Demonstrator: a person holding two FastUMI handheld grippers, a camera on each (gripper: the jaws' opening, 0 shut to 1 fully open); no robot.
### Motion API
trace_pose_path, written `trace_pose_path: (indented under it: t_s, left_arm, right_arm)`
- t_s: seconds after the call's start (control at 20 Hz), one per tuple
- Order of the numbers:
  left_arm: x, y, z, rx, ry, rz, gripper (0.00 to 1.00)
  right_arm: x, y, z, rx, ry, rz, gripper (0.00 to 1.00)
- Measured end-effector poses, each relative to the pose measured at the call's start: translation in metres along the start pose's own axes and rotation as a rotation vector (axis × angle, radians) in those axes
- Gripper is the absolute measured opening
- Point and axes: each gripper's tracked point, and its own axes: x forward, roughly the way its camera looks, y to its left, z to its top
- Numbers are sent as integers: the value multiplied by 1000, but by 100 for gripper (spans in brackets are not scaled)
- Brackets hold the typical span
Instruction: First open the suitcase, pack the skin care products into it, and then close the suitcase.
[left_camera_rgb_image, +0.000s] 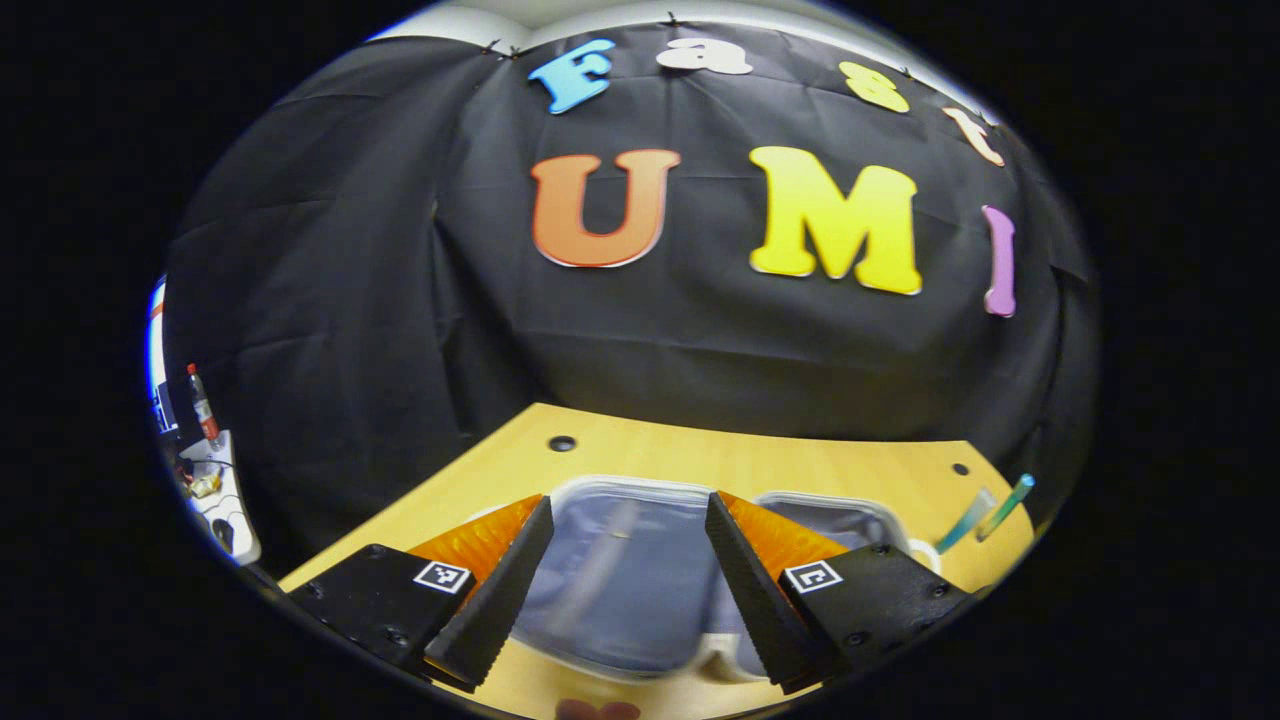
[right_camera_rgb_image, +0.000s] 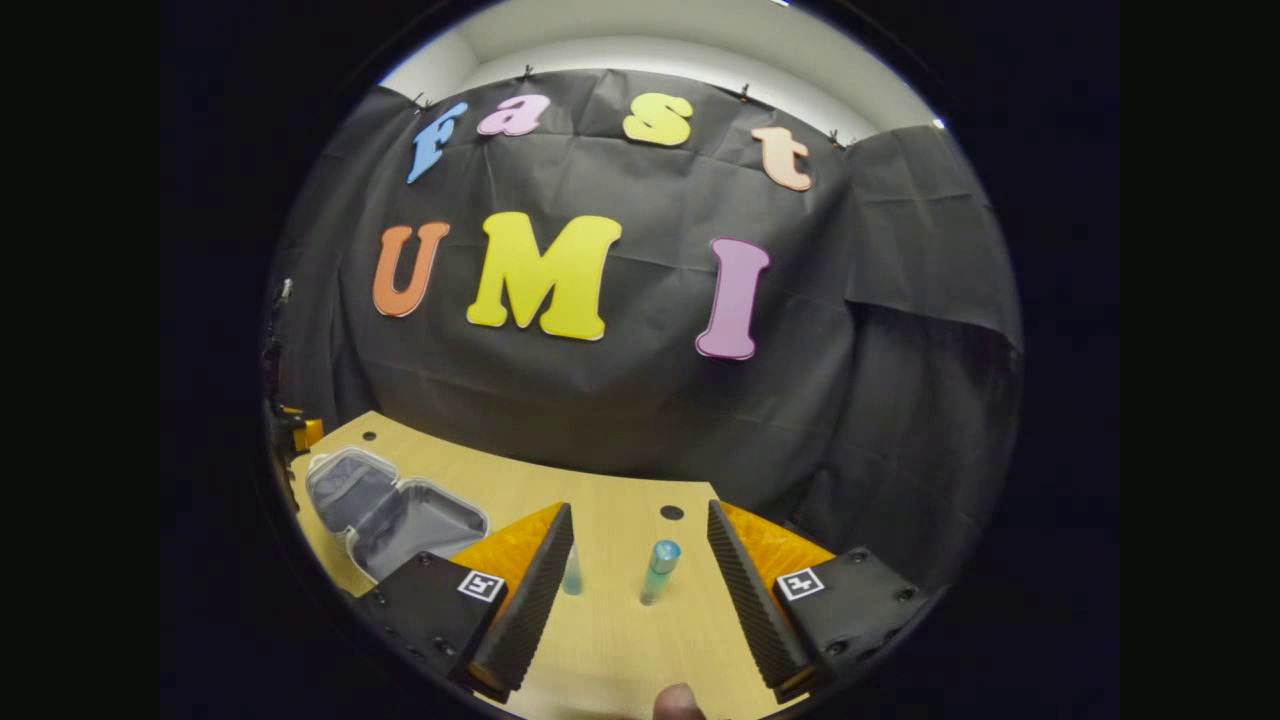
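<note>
Hand-held gripper (right_camera_rgb_image: 630, 590) around upright tube (right_camera_rgb_image: 658, 572)

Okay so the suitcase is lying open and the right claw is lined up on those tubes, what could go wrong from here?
1. The two slim tubes stand upright and close together on the table. The open right claw could likely nudge one over as it closes, or knock its neighbour.
2. The open suitcase lies well off to the side, so a thin tube might slip during the carry.
3. The left claw hovers open over the suitcase and could get in the way.
</note>
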Motion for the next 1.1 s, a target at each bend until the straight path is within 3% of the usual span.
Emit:
trace_pose_path:
  t_s: [0.2,0.55,0.75,0.9,1.1]
  left_arm:
    - [-18,-115,-13,-3,21,-168,98]
    - [-25,-303,-72,104,114,-436,98]
    - [-2,-357,-121,144,197,-443,98]
    - [24,-366,-147,162,221,-344,99]
    - [48,-375,-173,156,268,-295,100]
  right_arm:
    - [7,-30,-22,23,39,5,80]
    - [10,-108,-51,-10,103,-32,80]
    - [14,-150,-64,-26,141,-70,80]
    - [21,-172,-73,-12,172,-95,80]
    - [25,-183,-89,5,219,-104,80]
